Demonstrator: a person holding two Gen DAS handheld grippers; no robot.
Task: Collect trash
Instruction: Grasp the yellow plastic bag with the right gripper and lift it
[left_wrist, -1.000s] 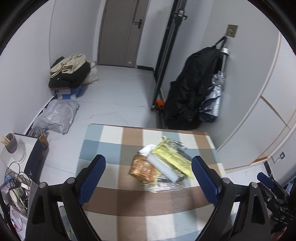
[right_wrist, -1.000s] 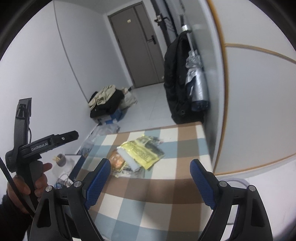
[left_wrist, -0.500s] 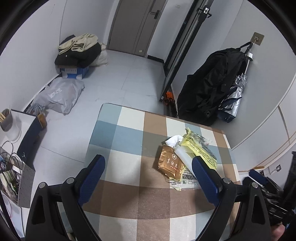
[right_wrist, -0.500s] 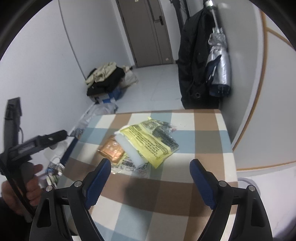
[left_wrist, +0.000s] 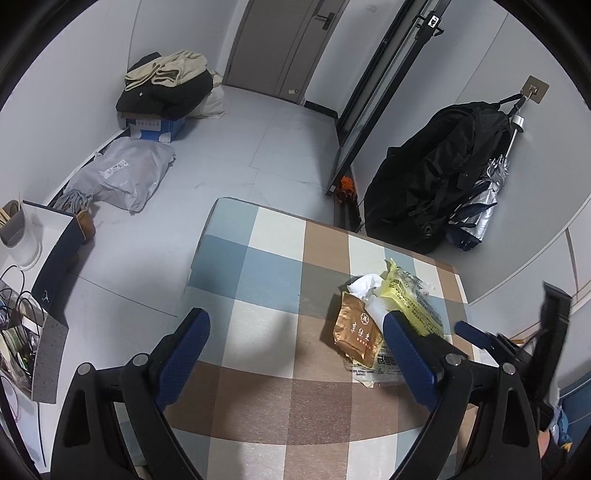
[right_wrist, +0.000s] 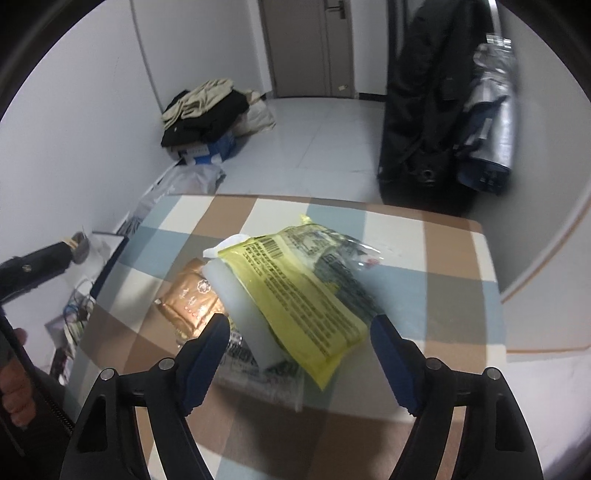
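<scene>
A pile of trash lies on the checked table (left_wrist: 258, 258): a yellow printed bag (right_wrist: 295, 291), a brown snack packet (right_wrist: 188, 301), a white foam strip (right_wrist: 243, 306), crumpled white tissue (left_wrist: 364, 286) and clear wrappers (right_wrist: 258, 369). My right gripper (right_wrist: 297, 332) is open, low over the pile, its jaws on either side of the yellow bag and foam strip. My left gripper (left_wrist: 295, 332) is open and empty above the table, with the pile (left_wrist: 388, 317) just beyond its right finger. The right gripper also shows in the left wrist view (left_wrist: 517, 347).
A black bag (left_wrist: 436, 177) and a silver umbrella (left_wrist: 480, 206) hang on the right wall beside the table. Clothes on a blue box (left_wrist: 162, 96) and a grey parcel bag (left_wrist: 122, 173) lie on the floor. A cluttered shelf (left_wrist: 22, 295) stands at left.
My right gripper has come down and forward close over the trash pile. My left gripper has shifted left and closer to the table; the pile now sits at its right finger.
</scene>
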